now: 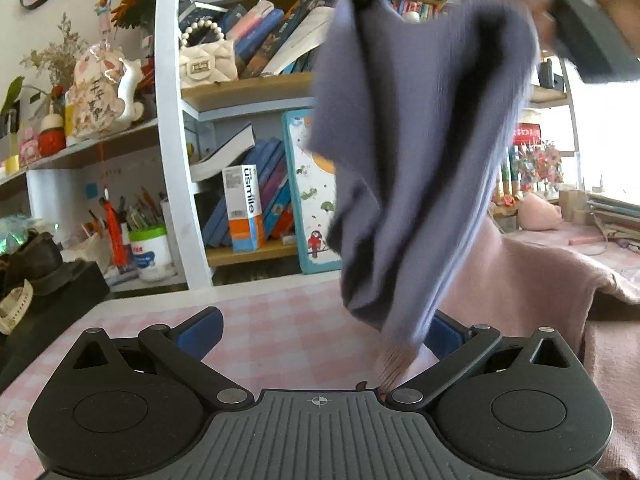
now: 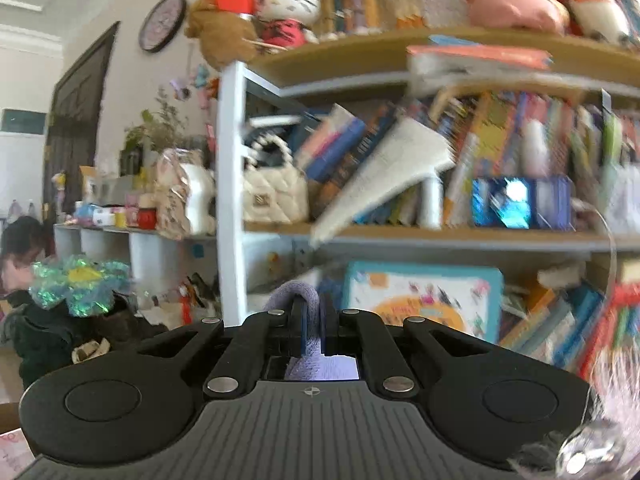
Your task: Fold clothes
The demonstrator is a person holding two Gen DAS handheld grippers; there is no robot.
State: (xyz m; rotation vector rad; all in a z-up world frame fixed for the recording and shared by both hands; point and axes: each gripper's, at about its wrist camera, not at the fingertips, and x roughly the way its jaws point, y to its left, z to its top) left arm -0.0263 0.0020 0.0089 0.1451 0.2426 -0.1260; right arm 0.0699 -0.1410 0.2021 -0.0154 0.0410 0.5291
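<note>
Hanging from the clamped right tongs (image 2: 314, 330), the purple garment (image 1: 420, 152) screens the bookshelf (image 1: 244, 92); left tongs (image 1: 320, 330) gape empty.

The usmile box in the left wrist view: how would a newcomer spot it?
Find the white bookshelf behind the pink checked table. On its lowest shelf, the usmile box stands upright before leaning blue books, alone in white with an orange band.
</note>
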